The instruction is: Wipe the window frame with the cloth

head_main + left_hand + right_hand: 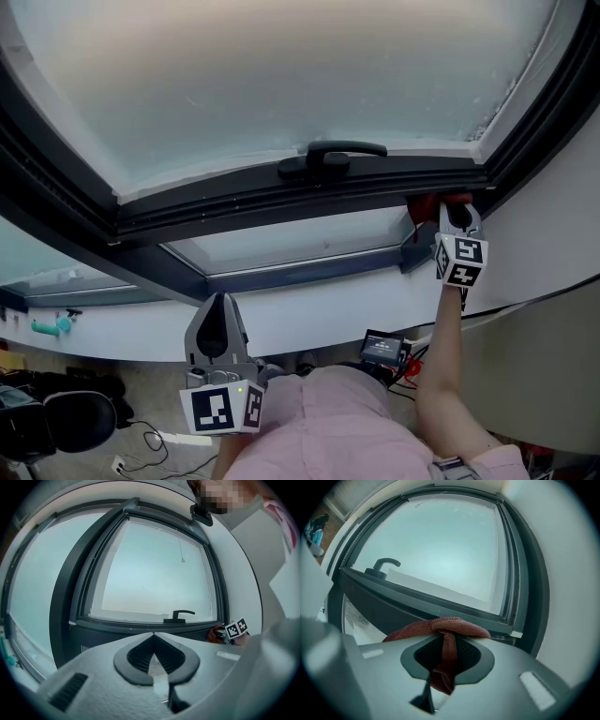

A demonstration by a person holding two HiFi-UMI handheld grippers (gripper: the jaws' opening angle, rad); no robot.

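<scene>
A dark grey window frame [281, 202] with a black handle [330, 156] spans the head view; the sash stands tilted open. My right gripper [454, 208] is shut on a dark red cloth [449, 629], which bunches over the jaw tips and presses against the frame's lower right corner [506, 623]. The cloth [424, 204] shows red beside the gripper in the head view. My left gripper [219, 309] hangs low, away from the frame, shut with nothing between its jaws [153, 639].
White wall [553, 234] borders the window on the right. Below lie a white sill [309, 309], a small screen device [382, 349], cables on the floor [141, 436] and a dark chair [47, 412] at the left.
</scene>
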